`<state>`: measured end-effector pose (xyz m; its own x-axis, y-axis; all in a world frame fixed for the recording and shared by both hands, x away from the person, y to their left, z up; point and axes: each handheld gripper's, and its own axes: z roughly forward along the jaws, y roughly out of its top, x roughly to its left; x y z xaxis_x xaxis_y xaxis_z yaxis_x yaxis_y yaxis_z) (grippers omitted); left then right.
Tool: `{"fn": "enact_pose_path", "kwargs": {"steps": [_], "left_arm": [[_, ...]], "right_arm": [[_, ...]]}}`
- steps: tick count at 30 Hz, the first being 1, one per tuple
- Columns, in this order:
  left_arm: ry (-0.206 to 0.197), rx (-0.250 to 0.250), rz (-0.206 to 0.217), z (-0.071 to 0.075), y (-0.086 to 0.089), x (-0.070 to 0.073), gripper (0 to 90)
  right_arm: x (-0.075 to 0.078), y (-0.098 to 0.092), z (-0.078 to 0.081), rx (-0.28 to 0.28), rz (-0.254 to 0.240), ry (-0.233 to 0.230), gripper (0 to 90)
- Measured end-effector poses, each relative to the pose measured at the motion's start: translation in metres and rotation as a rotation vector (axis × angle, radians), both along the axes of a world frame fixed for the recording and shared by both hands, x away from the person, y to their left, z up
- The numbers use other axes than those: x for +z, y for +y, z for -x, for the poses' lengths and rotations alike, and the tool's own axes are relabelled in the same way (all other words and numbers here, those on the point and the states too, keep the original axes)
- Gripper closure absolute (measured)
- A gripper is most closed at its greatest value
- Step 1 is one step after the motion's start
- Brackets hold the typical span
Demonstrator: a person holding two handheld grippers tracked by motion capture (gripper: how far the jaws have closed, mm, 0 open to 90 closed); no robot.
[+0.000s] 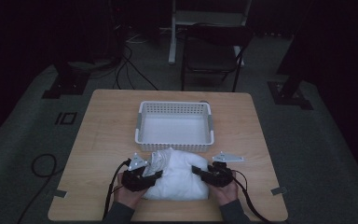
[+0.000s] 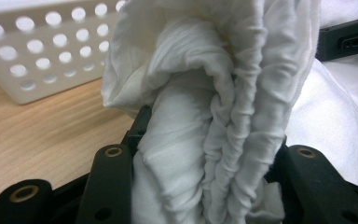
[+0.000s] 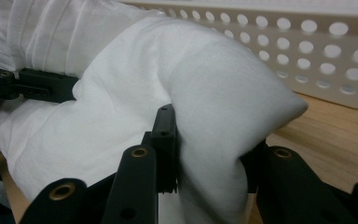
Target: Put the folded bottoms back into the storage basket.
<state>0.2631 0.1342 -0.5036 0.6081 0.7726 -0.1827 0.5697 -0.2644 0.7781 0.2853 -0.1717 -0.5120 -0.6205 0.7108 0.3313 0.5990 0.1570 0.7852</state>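
A white folded cloth bundle [image 1: 179,175] sits on the wooden table [image 1: 102,126] near its front edge, just before a white perforated basket [image 1: 175,126]. My left gripper [image 1: 154,176] is shut on the bundle's left side, with gathered folds of the cloth [image 2: 214,116] pinched between its black jaws. My right gripper [image 1: 196,170] is shut on the bundle's right side, squeezing a puffed corner of the cloth [image 3: 214,107]. A hand holds each gripper from below. The basket is empty.
The basket wall [image 2: 42,51] stands close behind the cloth; its perforated side [image 3: 307,51] runs across the right gripper view. A dark folding chair [image 1: 212,53] and cables lie on the floor beyond the table. Bare wood flanks the basket.
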Motion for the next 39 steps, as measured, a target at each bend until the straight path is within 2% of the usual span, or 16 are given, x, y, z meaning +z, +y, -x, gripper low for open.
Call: {"fn": "enact_pose_path", "kwargs": {"steps": [10,21,24,39], "left_arm": [[-0.034,0.009,0.010,0.005,0.003,0.013,54.2],[-0.080,0.014,-0.001,0.004,0.004,0.032,54.4],[-0.080,0.021,0.013,0.002,0.006,0.036,54.5],[-0.094,0.024,0.021,-0.005,0.006,0.052,54.7]], "right_arm": [[0.014,0.003,0.003,0.008,0.008,-0.047,68.3],[0.034,0.006,0.000,0.014,0.017,-0.098,68.4],[0.039,0.006,-0.002,0.021,0.020,-0.108,68.4],[0.061,0.008,-0.010,0.026,0.040,-0.142,68.4]]}}
